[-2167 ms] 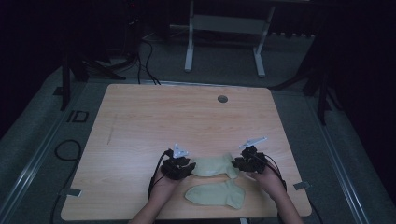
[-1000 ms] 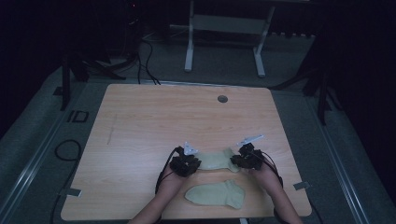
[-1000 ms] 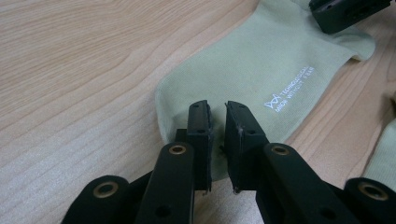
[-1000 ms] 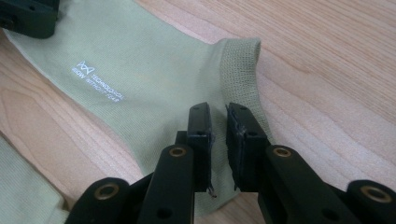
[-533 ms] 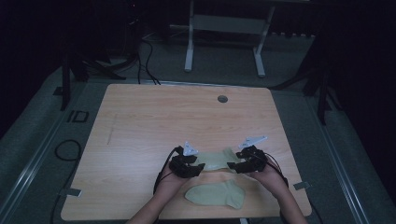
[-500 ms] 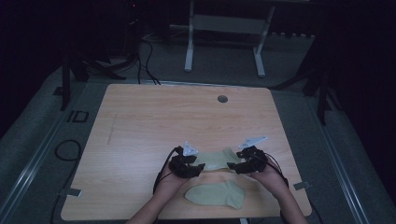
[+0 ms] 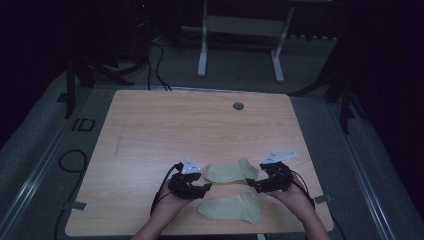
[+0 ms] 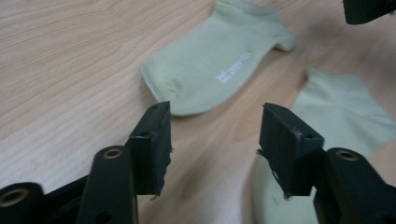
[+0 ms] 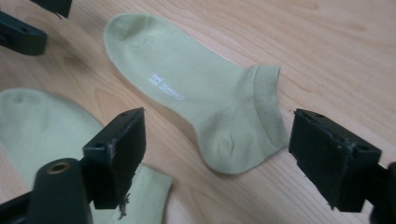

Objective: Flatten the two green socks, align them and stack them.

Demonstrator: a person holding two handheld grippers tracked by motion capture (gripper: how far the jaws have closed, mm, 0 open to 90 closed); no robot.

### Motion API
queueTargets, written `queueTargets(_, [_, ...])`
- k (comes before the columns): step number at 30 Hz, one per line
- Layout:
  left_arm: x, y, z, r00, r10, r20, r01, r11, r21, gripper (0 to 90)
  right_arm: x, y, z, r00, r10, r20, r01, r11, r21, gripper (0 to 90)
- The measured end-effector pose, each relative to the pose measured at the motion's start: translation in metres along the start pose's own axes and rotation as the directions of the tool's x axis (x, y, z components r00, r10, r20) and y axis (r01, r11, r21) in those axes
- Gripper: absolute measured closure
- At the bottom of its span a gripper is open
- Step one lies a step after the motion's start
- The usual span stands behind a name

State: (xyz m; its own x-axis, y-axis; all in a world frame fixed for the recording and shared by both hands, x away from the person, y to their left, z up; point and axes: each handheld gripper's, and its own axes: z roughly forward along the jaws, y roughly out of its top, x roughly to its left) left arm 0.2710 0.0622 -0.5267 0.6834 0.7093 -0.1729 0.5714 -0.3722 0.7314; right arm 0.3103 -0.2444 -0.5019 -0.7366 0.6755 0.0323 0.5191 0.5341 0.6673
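Note:
Two pale green ankle socks lie flat near the table's front edge. The far sock [image 7: 231,171] [image 8: 215,74] [image 9: 196,93] lies between my two grippers and carries a small white print. The near sock [image 7: 231,207] [image 8: 336,121] [image 9: 42,130] lies just in front of it. My left gripper [image 7: 204,186] [image 8: 214,140] stands open at the far sock's toe end, with nothing between its jaws. My right gripper [image 7: 254,184] [image 9: 217,154] stands open around the far sock's heel and cuff end, not touching it as far as I can see.
The wooden table [image 7: 165,130] has a round cable hole [image 7: 238,106] near its far edge. Beyond the table stand a white desk frame [image 7: 240,35] and cables on a grey floor. Wide bare tabletop lies to the left and behind the socks.
Both grippers have come down and closer to the ends of the far sock. The socks have not moved.

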Motion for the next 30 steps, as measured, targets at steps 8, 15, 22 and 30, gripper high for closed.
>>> queueTargets(8, [-0.011,-0.01,-0.016,0.9984,0.017,0.054,-0.019,0.9989,0.042,40.9,0.015,-0.012,-0.024,0.9997,-0.02,0.016,0.02,1.0,-0.017,22.8])
queueTargets(15, [-0.022,-0.026,-0.019,0.998,0.008,0.062,-0.012,0.998,0.062,40.7,0.022,-0.029,-0.038,0.9996,0.025,0.014,-0.025,1.0,0.004,31.7])
queueTargets(22, [-0.026,-0.038,-0.014,0.9988,0.011,0.047,-0.015,0.9962,0.086,42.9,0.035,-0.053,-0.035,0.9996,0.022,-0.015,-0.022,1.0,0.004,35.7])
queueTargets(30, [-0.024,-0.049,-0.005,0.9984,-0.013,0.056,0.007,0.9944,0.105,58.6,0.036,-0.073,-0.019,0.9992,0.039,0.005,-0.039,0.998,0.052,48.0])
